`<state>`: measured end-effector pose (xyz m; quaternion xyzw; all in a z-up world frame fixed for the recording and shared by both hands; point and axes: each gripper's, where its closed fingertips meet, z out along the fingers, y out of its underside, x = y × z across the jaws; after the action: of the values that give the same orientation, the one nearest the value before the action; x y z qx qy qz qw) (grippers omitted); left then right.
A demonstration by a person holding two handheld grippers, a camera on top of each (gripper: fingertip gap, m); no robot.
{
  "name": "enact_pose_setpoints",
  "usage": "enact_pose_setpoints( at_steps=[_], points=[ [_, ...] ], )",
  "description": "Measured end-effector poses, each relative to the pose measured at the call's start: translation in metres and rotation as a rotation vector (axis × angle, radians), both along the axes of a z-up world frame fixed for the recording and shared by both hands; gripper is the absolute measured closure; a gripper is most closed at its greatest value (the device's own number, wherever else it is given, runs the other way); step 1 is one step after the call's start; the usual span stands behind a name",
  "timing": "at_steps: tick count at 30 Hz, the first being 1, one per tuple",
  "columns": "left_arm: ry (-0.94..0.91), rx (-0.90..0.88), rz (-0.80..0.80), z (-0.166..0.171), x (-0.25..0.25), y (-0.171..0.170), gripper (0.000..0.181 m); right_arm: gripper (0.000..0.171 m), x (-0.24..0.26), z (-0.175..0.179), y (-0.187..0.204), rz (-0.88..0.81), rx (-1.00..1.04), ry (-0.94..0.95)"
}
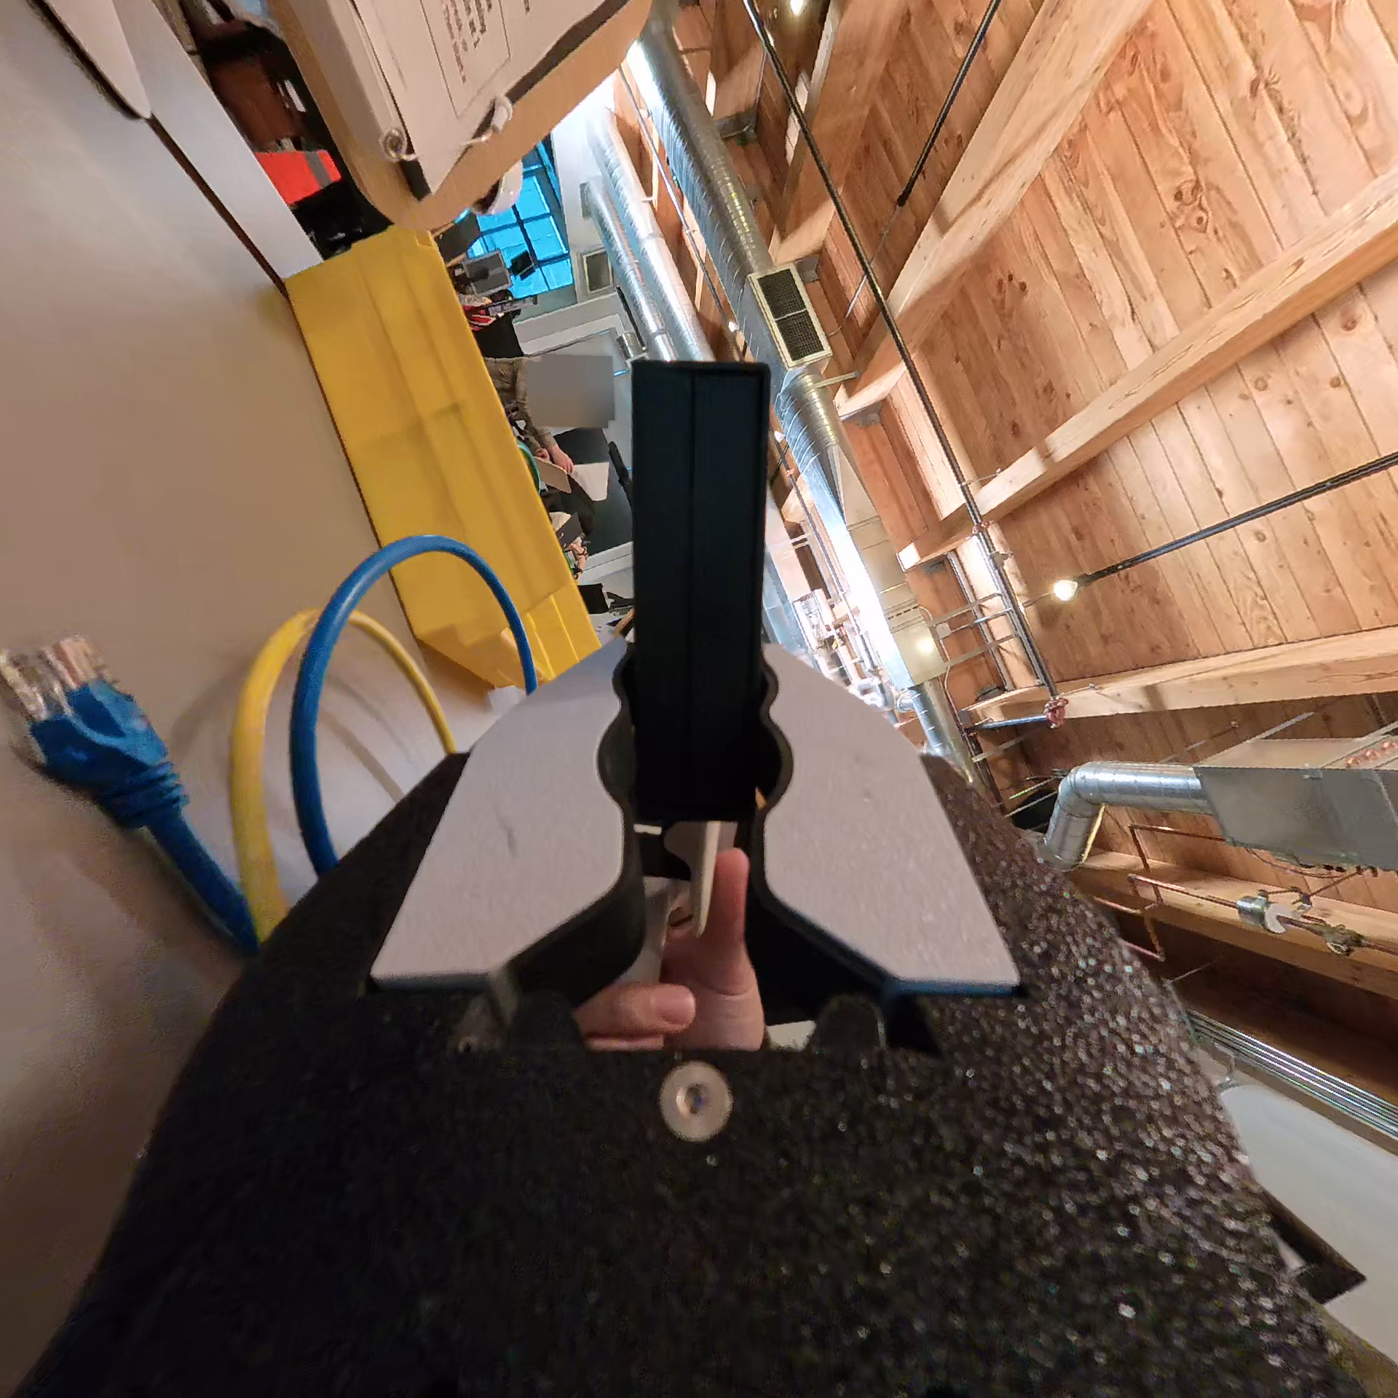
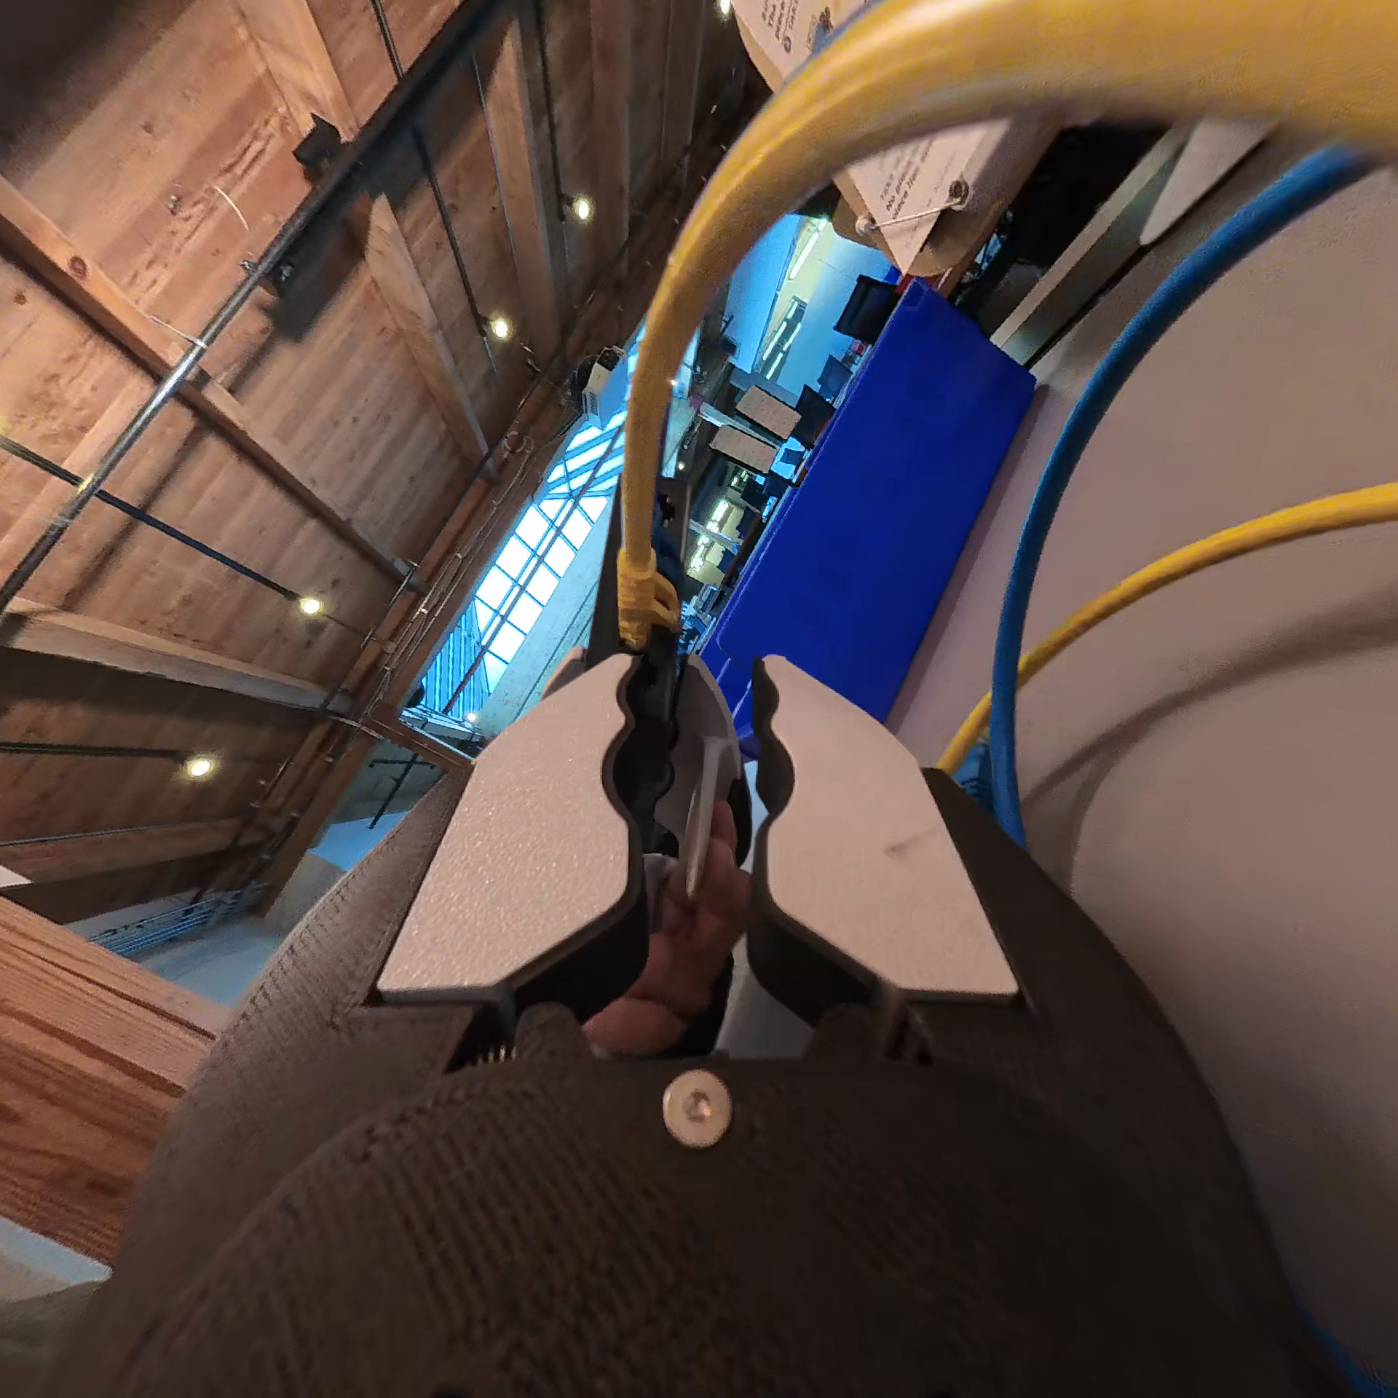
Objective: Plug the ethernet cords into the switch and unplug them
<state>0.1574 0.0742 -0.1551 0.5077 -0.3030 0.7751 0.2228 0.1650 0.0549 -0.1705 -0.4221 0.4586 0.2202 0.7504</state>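
In the left wrist view my left gripper is shut on a black box-shaped switch, which stands up out of the jaws. A blue ethernet cord loops on the beige table, and its loose blue plug lies at the far left. A yellow cord loops behind it. In the right wrist view my right gripper is open, with a gap between its fingers. The yellow cord's plug sits just past the left fingertip, against a thin dark edge. The yellow cord arcs overhead and the blue cord curves at the right.
A yellow bin stands on the table beyond the cords. A blue bin stands behind the right gripper. Cardboard with paper sheets hangs at the table's far side. Both views are rolled and show a wooden ceiling with ducts. Both grippers' tips are close together, under 4 cm apart.
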Motion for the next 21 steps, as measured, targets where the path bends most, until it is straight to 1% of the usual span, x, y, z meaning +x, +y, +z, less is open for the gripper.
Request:
enact_pose_setpoints(
  at_steps=[6, 8, 10, 15, 21],
  points=[
    [0.009, 0.008, -0.007, -0.006, -0.004, -0.008, 0.154, 0.149, -0.001, 0.008, 0.0, -0.014, 0.066, -0.031],
    [0.014, 0.007, -0.011, -0.007, -0.005, -0.01, 0.154, 0.149, 0.0, 0.006, -0.001, -0.03, 0.063, -0.02],
    [0.02, 0.018, -0.008, -0.009, -0.005, -0.011, 0.154, 0.156, -0.001, 0.007, -0.001, -0.034, 0.078, -0.027],
    [0.043, 0.003, -0.007, -0.012, -0.005, -0.012, 0.154, 0.157, -0.001, 0.003, -0.003, -0.077, 0.083, -0.008],
    [0.066, -0.018, -0.002, -0.019, -0.004, -0.016, 0.154, 0.157, 0.0, -0.004, -0.007, -0.122, 0.041, 0.013]
  ],
)
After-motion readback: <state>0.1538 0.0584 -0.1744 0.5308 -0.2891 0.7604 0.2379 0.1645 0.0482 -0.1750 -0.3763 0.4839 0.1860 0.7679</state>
